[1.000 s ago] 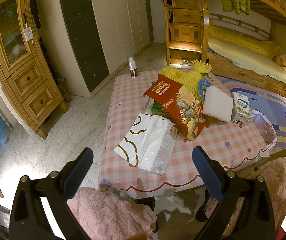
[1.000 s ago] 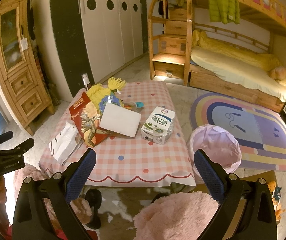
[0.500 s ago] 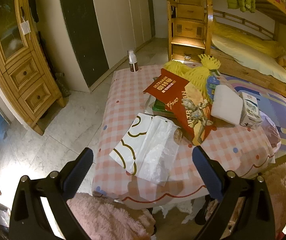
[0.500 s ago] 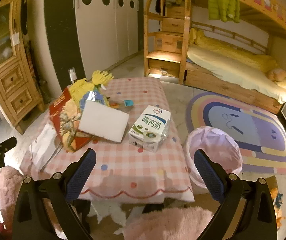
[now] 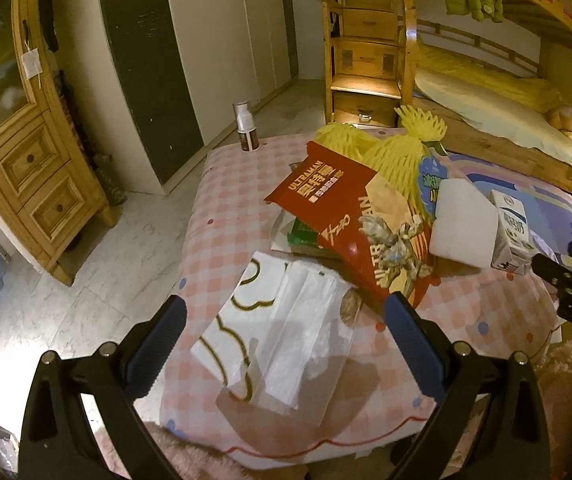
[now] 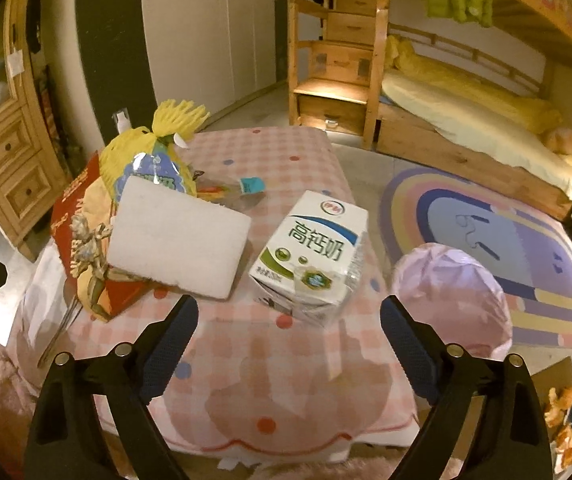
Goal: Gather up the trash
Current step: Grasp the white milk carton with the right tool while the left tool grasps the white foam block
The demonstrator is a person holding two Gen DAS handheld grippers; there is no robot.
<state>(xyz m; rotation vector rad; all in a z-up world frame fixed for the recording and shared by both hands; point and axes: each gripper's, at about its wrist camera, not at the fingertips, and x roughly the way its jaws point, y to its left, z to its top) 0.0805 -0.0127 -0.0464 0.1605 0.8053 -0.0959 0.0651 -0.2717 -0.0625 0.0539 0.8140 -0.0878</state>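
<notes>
Pink checked cloth covers the low table [image 6: 278,152] that both my claws point down at. My right claw [image 6: 289,322] is open and holds nothing; its jaws have just been closing a little, with only the cloth between them. Right ahead of it, just past the tips, sits a white milk carton [image 6: 309,248]. Ahead and to its left, a flat white foam pad [image 6: 178,240] leans on a red toy box [image 6: 80,240]. Behind those are a yellow net bag [image 6: 146,140] and a blue snack bag [image 6: 150,172]. To the right of this claw, just beside the table, is a bin with a pink liner [image 6: 451,300].

My left claw [image 5: 284,328] is open wide too, and holds nothing. A white paper bag [image 5: 246,320] with a clear plastic bag [image 5: 309,340] on top lies on the table right between its tips and just past them; I cannot tell if the tips touch it. Farther ahead, at the far edge, a small bottle [image 5: 246,126] stands upright.
</notes>
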